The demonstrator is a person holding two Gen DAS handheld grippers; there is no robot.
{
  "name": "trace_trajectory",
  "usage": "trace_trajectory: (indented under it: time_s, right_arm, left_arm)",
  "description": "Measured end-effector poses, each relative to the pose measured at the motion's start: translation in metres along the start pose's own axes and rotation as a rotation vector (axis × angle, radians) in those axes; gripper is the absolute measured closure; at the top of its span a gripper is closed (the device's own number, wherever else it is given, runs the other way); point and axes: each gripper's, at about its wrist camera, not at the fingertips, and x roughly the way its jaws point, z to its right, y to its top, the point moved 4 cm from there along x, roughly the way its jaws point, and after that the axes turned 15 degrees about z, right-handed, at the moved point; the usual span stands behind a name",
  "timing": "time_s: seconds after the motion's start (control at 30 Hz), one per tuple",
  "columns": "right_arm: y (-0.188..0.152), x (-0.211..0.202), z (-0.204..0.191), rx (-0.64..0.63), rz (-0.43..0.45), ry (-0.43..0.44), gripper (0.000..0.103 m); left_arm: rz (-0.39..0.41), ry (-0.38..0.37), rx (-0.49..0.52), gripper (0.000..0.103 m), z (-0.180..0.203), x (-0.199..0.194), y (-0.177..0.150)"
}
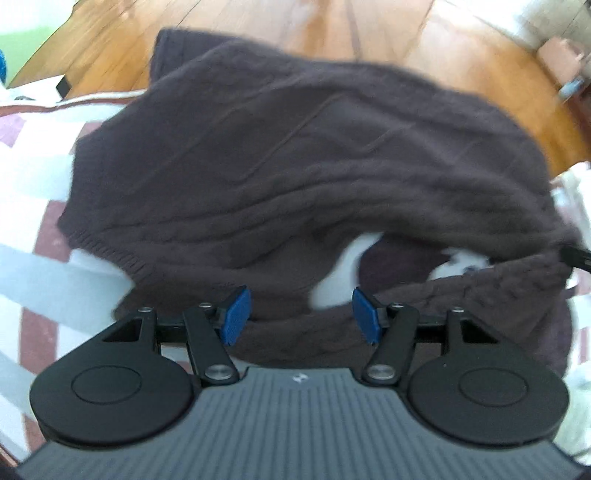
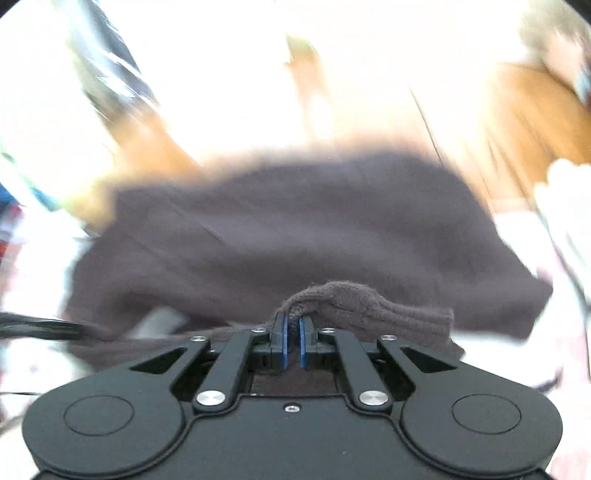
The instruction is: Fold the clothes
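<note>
A dark brown cable-knit sweater (image 1: 295, 155) lies spread over a checked bedcover (image 1: 40, 192) and fills most of the left wrist view. My left gripper (image 1: 302, 314) hovers over its near edge, open, blue pads wide apart with nothing between them. In the blurred right wrist view the same sweater (image 2: 295, 229) stretches ahead. My right gripper (image 2: 292, 332) is shut on a bunched ribbed edge of the sweater (image 2: 354, 299), which rises in a fold over the pads. At the far right of the left wrist view a black gripper part (image 1: 576, 254) meets the sweater's edge.
Wooden floor (image 1: 332, 26) runs beyond the far edge of the bed. A white crumpled cloth (image 1: 580, 206) lies at the right. White bedcover shows through a gap in the sweater (image 1: 343, 269). Motion blur smears the right wrist view's background.
</note>
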Motion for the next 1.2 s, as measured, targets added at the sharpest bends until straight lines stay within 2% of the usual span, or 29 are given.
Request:
trace_trajectory:
  time_s: [0.07, 0.1, 0.23, 0.27, 0.3, 0.33, 0.4, 0.47, 0.53, 0.57, 0.63, 0.7, 0.8, 0.83, 0.87, 0.9, 0.93, 0.97, 1.1, 1.17, 1.2]
  right_arm:
    - [0.008, -0.057, 0.002, 0.063, 0.122, 0.197, 0.095]
    - [0.003, -0.078, 0.006, 0.073, 0.124, 0.216, 0.095]
    - [-0.057, -0.107, 0.036, 0.070, -0.140, 0.038, 0.096]
    - [-0.074, -0.107, 0.047, 0.087, -0.217, -0.029, 0.096]
    - [-0.084, -0.105, 0.057, 0.101, -0.266, -0.061, 0.094]
    - [-0.093, -0.103, 0.066, 0.115, -0.313, -0.088, 0.090]
    - [-0.094, -0.101, 0.082, 0.128, -0.315, -0.129, 0.090]
    - [-0.084, -0.097, 0.087, 0.143, -0.286, -0.125, 0.082]
    - [-0.077, -0.089, 0.079, 0.145, -0.261, -0.075, 0.044]
    - [-0.074, -0.084, 0.075, 0.145, -0.248, -0.049, 0.040]
    - [-0.072, -0.065, 0.071, 0.143, -0.261, -0.016, 0.040]
    - [-0.074, -0.038, 0.069, 0.175, -0.331, 0.017, 0.040]
    - [-0.093, -0.011, 0.060, 0.178, -0.484, 0.098, 0.039]
    - [-0.099, -0.002, 0.057, 0.178, -0.536, 0.125, 0.039]
    - [-0.102, -0.001, 0.054, 0.130, -0.531, 0.120, 0.041]
    - [-0.105, 0.001, 0.051, 0.077, -0.520, 0.112, 0.057]
    - [-0.107, 0.002, 0.048, 0.024, -0.509, 0.103, 0.093]
    - [-0.103, 0.002, 0.045, 0.008, -0.498, 0.117, 0.096]
    - [-0.062, -0.010, 0.040, -0.055, -0.330, 0.123, 0.097]
    - [-0.048, -0.014, 0.046, -0.023, -0.305, 0.063, 0.089]
    - [-0.046, -0.017, 0.049, 0.011, -0.315, 0.069, 0.080]
  left_arm:
    - [0.032, -0.010, 0.004, 0.037, 0.008, -0.009, 0.004]
    - [0.047, -0.012, 0.011, 0.036, 0.012, -0.013, 0.006]
    - [0.062, 0.005, 0.040, 0.035, 0.014, -0.017, 0.010]
    - [0.078, 0.030, 0.023, 0.035, 0.006, -0.020, 0.012]
    - [0.108, 0.067, -0.011, 0.035, -0.006, -0.024, 0.015]
    - [0.131, 0.102, -0.046, 0.034, -0.018, -0.027, 0.017]
    - [0.106, 0.142, -0.117, 0.033, -0.046, -0.024, 0.016]
    - [0.064, 0.177, -0.155, 0.033, -0.070, -0.017, 0.011]
    - [0.012, 0.213, -0.149, 0.033, -0.086, -0.007, 0.002]
    - [-0.014, 0.227, -0.142, 0.033, -0.094, 0.000, -0.004]
    - [-0.041, 0.251, -0.137, 0.033, -0.102, 0.013, -0.015]
    - [-0.046, 0.253, -0.127, 0.033, -0.106, 0.023, -0.025]
    - [-0.030, 0.187, -0.163, 0.031, -0.109, 0.034, -0.035]
    - [-0.024, 0.171, -0.182, 0.027, -0.109, 0.036, -0.037]
    - [-0.018, 0.159, -0.195, 0.024, -0.109, 0.037, -0.038]
    - [-0.017, 0.162, -0.189, 0.023, -0.107, 0.037, -0.037]
    - [-0.018, 0.165, -0.188, 0.023, -0.106, 0.037, -0.036]
    - [-0.027, 0.165, -0.213, 0.023, -0.107, 0.039, -0.035]
    - [-0.062, 0.165, -0.312, 0.023, -0.112, 0.043, -0.030]
    - [-0.080, 0.165, -0.361, 0.023, -0.114, 0.046, -0.028]
    - [-0.089, 0.165, -0.386, 0.022, -0.115, 0.047, -0.027]
